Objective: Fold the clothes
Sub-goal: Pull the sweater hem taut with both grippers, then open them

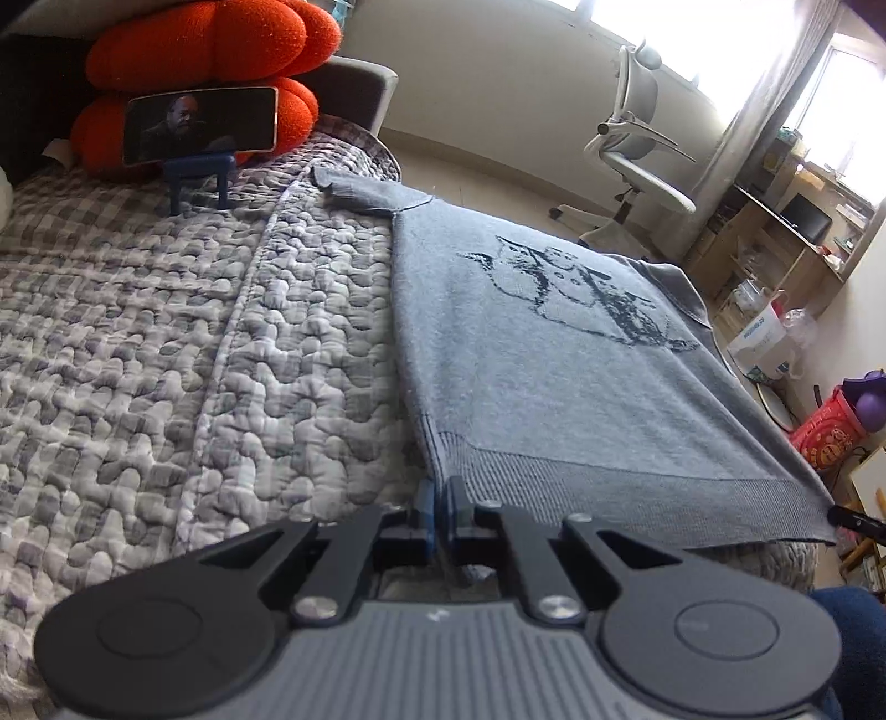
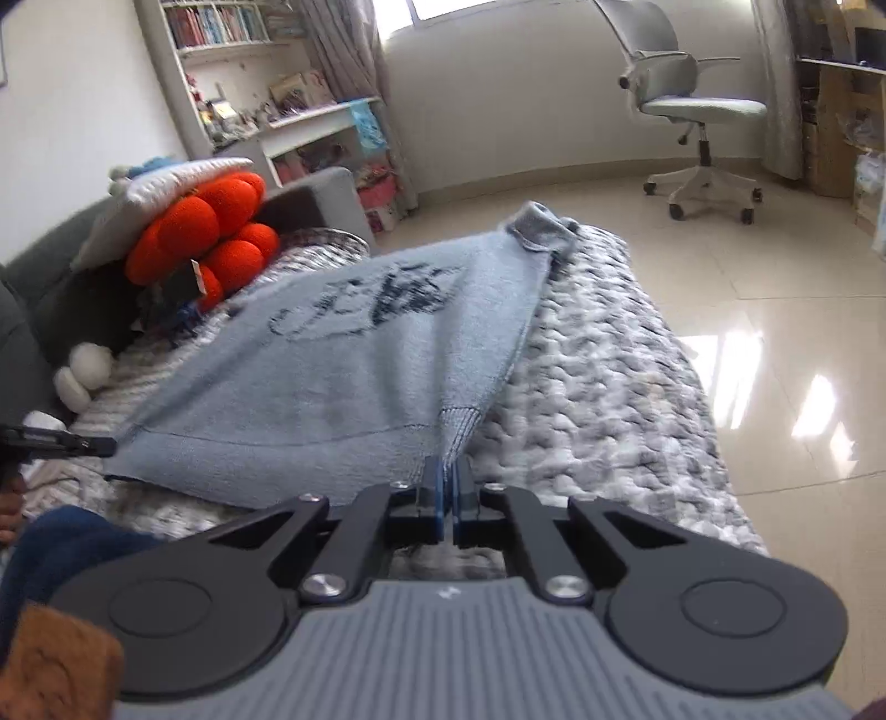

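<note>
Grey sweater (image 1: 554, 360) — my left claw (image 1: 441, 498) and right claw (image 2: 447, 482) each grasp a hem corner; phone (image 1: 200, 126) seen only beyond left claw.

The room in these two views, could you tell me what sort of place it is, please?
Most likely a bedroom that doubles as a study. A grey sweater lies on a quilted bedspread, an office chair stands on the tiled floor, and a bookshelf fills one wall.
</note>
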A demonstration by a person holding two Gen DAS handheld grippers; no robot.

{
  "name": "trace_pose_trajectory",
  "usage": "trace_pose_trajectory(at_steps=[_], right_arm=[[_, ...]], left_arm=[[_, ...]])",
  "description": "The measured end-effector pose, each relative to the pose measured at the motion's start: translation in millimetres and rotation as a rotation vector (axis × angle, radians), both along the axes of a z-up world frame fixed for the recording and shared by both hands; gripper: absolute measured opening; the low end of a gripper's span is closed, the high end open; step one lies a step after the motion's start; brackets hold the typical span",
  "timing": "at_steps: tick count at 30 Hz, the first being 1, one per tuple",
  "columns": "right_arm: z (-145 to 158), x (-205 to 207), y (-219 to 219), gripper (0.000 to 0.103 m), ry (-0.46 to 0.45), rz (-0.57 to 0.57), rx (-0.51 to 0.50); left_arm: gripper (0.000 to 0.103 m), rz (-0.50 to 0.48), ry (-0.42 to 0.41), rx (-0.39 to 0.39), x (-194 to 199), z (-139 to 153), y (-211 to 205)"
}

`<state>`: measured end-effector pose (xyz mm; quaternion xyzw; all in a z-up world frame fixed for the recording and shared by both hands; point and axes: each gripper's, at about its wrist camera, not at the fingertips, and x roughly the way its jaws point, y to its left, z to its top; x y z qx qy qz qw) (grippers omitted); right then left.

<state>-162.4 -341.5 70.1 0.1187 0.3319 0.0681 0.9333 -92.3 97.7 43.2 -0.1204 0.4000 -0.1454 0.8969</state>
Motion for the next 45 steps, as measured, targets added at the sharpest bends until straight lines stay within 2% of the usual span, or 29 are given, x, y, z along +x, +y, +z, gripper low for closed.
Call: trace_pose_trajectory(at_steps=[2, 3, 5, 6, 8, 9, 10, 12, 16, 20, 23, 26, 27, 29, 30, 31, 32, 39, 45], right_arm=[[-17, 8, -6, 0.004, 0.035, -0.019, 0.012], [-22, 9, -8, 0.005, 0.043, -0.028, 0.019], [-30, 11, -9, 0.008, 0.052, -0.034, 0.031], [-31, 10, -9, 0.014, 0.048, -0.034, 0.038], [-32, 10, -9, 0.016, 0.041, -0.039, 0.062], [-33, 10, -9, 0.021, 0.038, -0.042, 0.075], [-33, 10, -10, 0.034, 0.035, -0.044, 0.088], [-33, 10, -10, 0.043, 0.029, -0.047, 0.109], [-32, 9, -9, 0.043, 0.02, -0.042, 0.146], [-31, 7, -12, 0.043, 0.018, -0.044, 0.232], [-36, 11, -4, 0.043, 0.049, -0.062, 0.163], [-38, 12, 8, 0.044, 0.042, -0.057, 0.122], [-38, 12, 12, 0.042, 0.039, -0.057, 0.103], [-39, 13, 19, 0.031, 0.035, -0.062, 0.067], [-40, 14, 23, 0.025, 0.034, -0.066, 0.051], [-40, 15, 26, 0.014, 0.034, -0.068, 0.037], [-40, 17, 28, 0.009, 0.036, -0.07, 0.031], [-29, 17, 38, 0.008, -0.011, -0.09, 0.013], [-10, 10, 37, 0.007, -0.07, -0.087, 0.007]], left_arm=[[0.005, 0.011, -0.001, -0.007, 4, -4, 3], [0.011, 0.017, -0.002, -0.011, 6, -6, 4], [0.033, 0.023, -0.011, -0.009, 7, -7, 5], [0.045, 0.023, -0.015, -0.007, 7, -7, 5], [0.047, 0.014, -0.004, -0.005, 10, -11, 1], [0.047, 0.013, 0.009, -0.007, 12, -13, -1], [0.047, 0.006, 0.017, -0.009, 15, -17, -4], [0.048, -0.007, 0.022, -0.001, 19, -22, -10], [0.047, -0.046, -0.003, 0.028, 21, -24, -27], [0.043, -0.058, 0.026, 0.043, 28, -31, -37], [0.042, -0.043, 0.03, 0.027, 31, -34, -38], [0.043, -0.035, 0.025, 0.021, 31, -35, -40], [0.042, -0.036, 0.021, 0.023, 31, -35, -40], [0.04, -0.042, 0.01, 0.043, 30, -35, -43], [0.026, -0.045, 0.006, 0.061, 30, -35, -44], [0.011, -0.045, 0.008, 0.071, 31, -35, -44], [0.008, -0.044, 0.015, 0.063, 32, -35, -42], [0.005, -0.017, 0.014, 0.021, 24, -31, -33], [0.005, -0.014, -0.043, 0.033, 0, -11, -20]])
